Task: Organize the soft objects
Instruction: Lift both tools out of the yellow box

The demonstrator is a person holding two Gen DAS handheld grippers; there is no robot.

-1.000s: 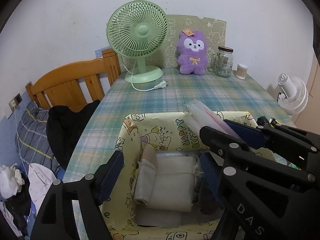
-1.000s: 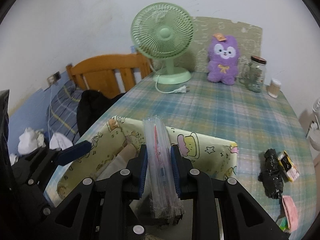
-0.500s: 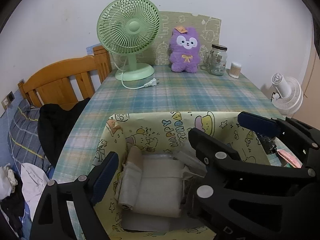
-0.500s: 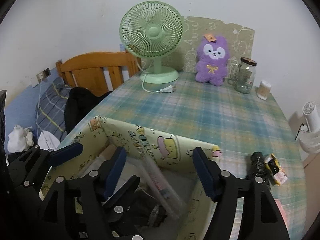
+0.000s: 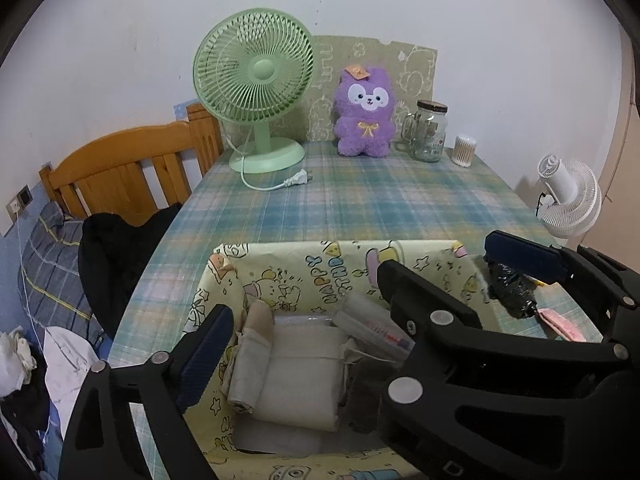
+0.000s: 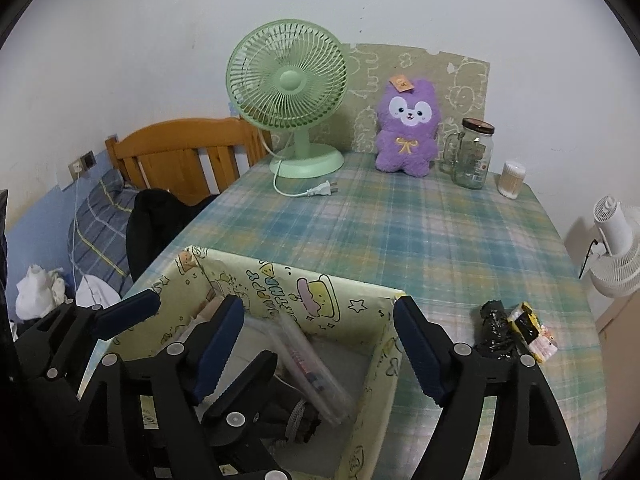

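The right gripper (image 6: 320, 344), which a second ago clamped the clear plastic packet (image 6: 308, 364) upright above the bin, now has its jaws spread wide apart, and the packet lies loose inside the yellow cartoon-print storage bin (image 6: 280, 288), leaning on a slant toward the bin's right side. In the left wrist view the same packet (image 5: 372, 326) rests against the folded white cloth (image 5: 296, 372) that fills the middle of the bin, with a rolled beige cloth (image 5: 252, 344) at its left. The left gripper (image 5: 304, 344) also stands open, holding nothing, poised over the near part of the bin. So this item appears delivered and released. On the plaid table to the right of the bin a black wrapped bundle (image 6: 494, 330) and a small yellow packet (image 6: 534, 332) are not yet put away and look like the next candidates.
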